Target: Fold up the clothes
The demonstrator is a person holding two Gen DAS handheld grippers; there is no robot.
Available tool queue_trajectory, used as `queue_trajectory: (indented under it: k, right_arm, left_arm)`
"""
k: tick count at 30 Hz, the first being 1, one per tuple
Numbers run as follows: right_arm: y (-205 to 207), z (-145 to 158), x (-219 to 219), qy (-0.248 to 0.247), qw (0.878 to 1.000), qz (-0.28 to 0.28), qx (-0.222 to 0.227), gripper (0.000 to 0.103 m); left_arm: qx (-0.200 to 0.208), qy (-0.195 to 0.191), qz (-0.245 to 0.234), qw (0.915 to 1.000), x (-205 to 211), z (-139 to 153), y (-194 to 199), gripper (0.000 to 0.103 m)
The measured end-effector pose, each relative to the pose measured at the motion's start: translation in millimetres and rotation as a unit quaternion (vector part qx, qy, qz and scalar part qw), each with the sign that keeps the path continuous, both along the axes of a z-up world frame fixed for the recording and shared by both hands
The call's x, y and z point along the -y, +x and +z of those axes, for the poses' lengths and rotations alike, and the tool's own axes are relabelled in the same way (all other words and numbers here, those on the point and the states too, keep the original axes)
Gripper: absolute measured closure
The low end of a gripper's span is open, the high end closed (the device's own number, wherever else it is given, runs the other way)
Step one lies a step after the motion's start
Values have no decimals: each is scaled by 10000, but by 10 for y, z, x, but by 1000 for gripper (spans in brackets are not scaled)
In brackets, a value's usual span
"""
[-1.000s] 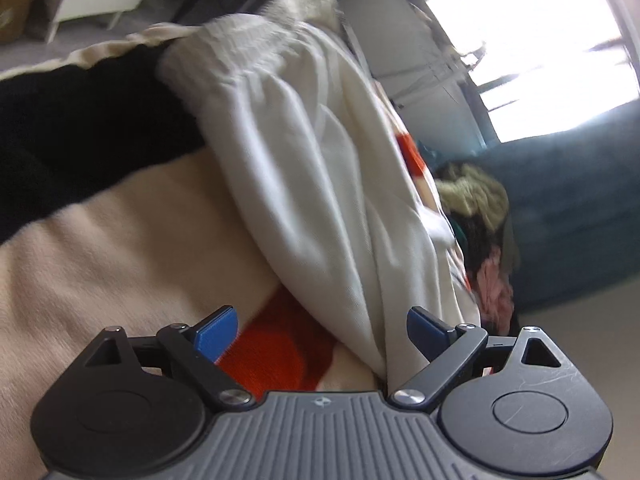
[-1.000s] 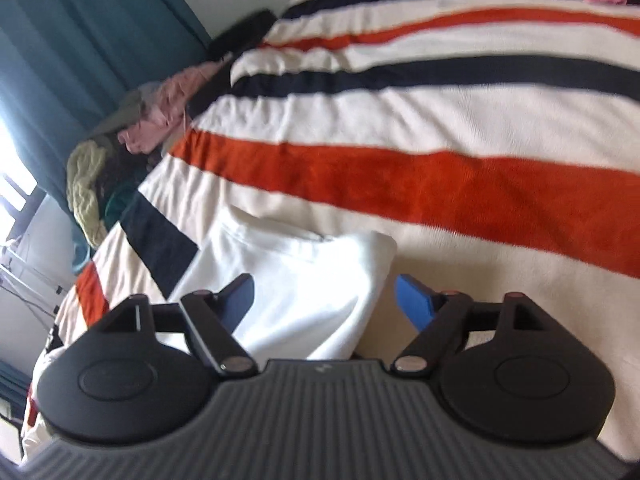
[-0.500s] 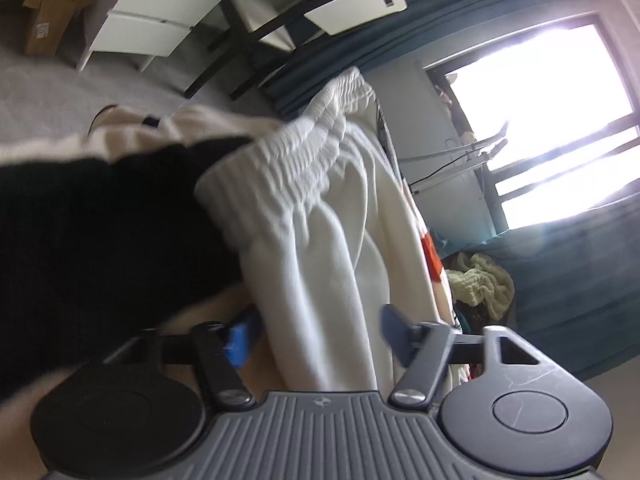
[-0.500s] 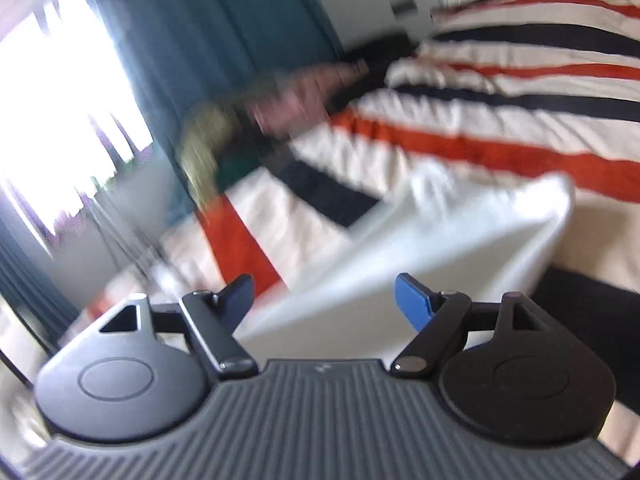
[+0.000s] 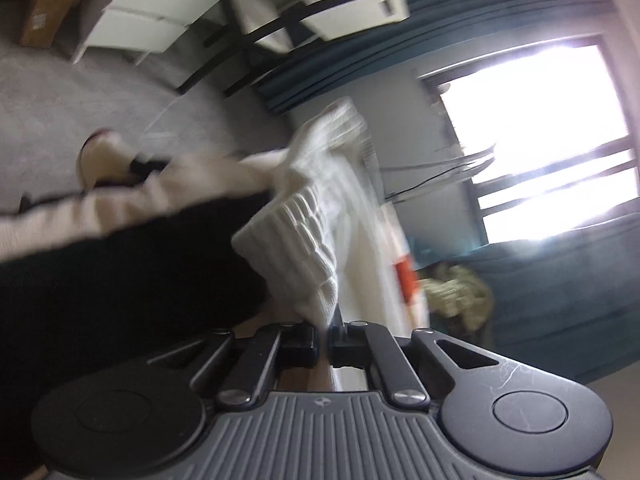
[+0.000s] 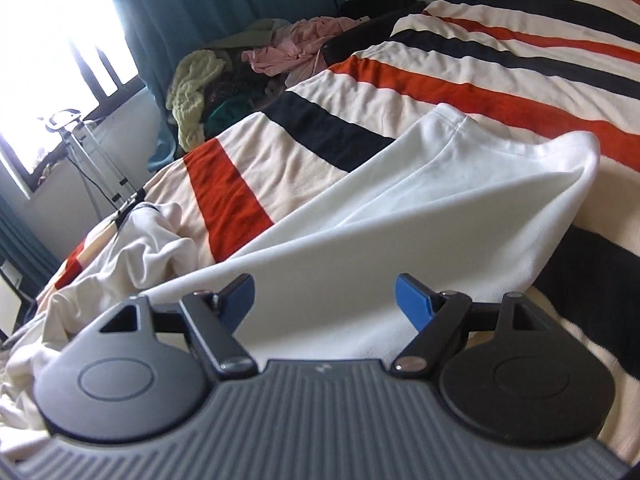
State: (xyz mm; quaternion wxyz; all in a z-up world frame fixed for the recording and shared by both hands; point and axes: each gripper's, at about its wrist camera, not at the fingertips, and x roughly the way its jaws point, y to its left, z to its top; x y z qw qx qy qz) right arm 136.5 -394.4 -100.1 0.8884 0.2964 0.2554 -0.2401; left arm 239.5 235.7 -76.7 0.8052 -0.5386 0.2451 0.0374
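Left gripper (image 5: 325, 338): jaws clenched on the ribbed, elasticated band of the white garment (image 5: 316, 240), which rises from the jaws toward the window (image 5: 536, 136); the view is motion-blurred, so finer detail of the bite cannot be read. Right gripper (image 6: 325, 298): jaws spread wide and released, holding nothing, with the blue fingertips (image 6: 412, 300) poised just above the cloth.

The same white garment (image 6: 420, 208) lies on the striped bed cover (image 6: 460, 92), one part spread fairly flat ahead of the right gripper and another part bunched in wrinkles toward the bed edge at lower left. Beyond the bed, well apart from the work, a pile of unsorted clothes (image 6: 240, 76) sits against the teal curtain (image 6: 200, 8); the floor (image 5: 80, 104) and white furniture (image 5: 160, 12) show in the left view.

Handling, as judged: the fabric looks soft, light and limp, draping rather than holding shape, so a single grasp would probably let the rest sag and crease. The thicker ribbed band offers the firmest purchase. For the free gripper, a hem or corner at the opposite edge seems the better hold, allowing the cloth to be tensioned flat between both grippers before a fold.
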Motion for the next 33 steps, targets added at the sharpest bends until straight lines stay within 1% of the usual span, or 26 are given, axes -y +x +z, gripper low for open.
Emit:
queue_trajectory:
  k: [3,6,7,9,11,14,16,18,19,20,21,22,24,26,28,30,31,33]
  right_arm:
    - [-30,4,28,90,9999,-9,46,23]
    - [-60,8,56,179,9998,-18,93,23]
    - [-76,15,63,200,9997,-29,119,23]
    - [-97,26,78,252,9995,-42,166,23]
    - [-103,31,85,286,9994,-33,187,23]
    - [-100,35,80,288,9994,7,184,23]
    - [-98,39,70,288,9994,48,199,23]
    - [-112,49,66,360,9988,103,300,23]
    - [-117,55,62,383,9986,144,345,23]
    - [-117,62,51,385,9984,186,373,23]
    - [-115,72,35,370,9983,226,395,23]
    - [-110,81,20,347,9982,266,404,23]
    - [-102,100,-16,324,9981,346,391,23]
    - [-104,121,-53,322,9977,444,391,23]
    - [-129,149,-88,328,9971,542,432,23]
    - [-168,182,-120,314,9964,610,506,23]
    - [-183,198,-134,288,9962,632,528,23]
    - [-204,225,-155,254,9959,667,563,23]
  left_arm:
    - [214,138,63,9997,-150,373,-141,99]
    - [342,-216,88,9991,-381,559,-277,100]
    - [287,-204,65,9994,-450,597,-312,100]
    - [-21,229,-44,9997,-533,593,-399,100]
    - [-374,689,-127,9968,-610,553,-462,100]
    - [-1049,1088,-283,9881,-715,266,-451,100]
    - [-1255,1359,-571,9811,-767,86,-402,99]
    - [-1292,1608,-750,9756,-763,46,-382,97]
    - [-1249,1777,-855,9724,-732,81,-378,96]
    - [-1224,2009,-980,9670,-685,144,-356,91]
    - [-1259,2295,-1089,9590,-589,202,-425,82]
    - [-1291,2581,-1176,9502,-488,253,-477,75]
    - [-1249,3047,-1359,9344,-314,350,-492,37]
    - [-1199,3442,-1511,9189,-145,414,-537,23]
    - [-1070,3781,-1612,9053,63,475,-607,21]
    - [-969,4063,-1678,8930,296,491,-636,15]
    - [-910,4196,-1726,8865,429,511,-664,14]
    - [-819,4424,-1956,8714,743,529,-645,10]
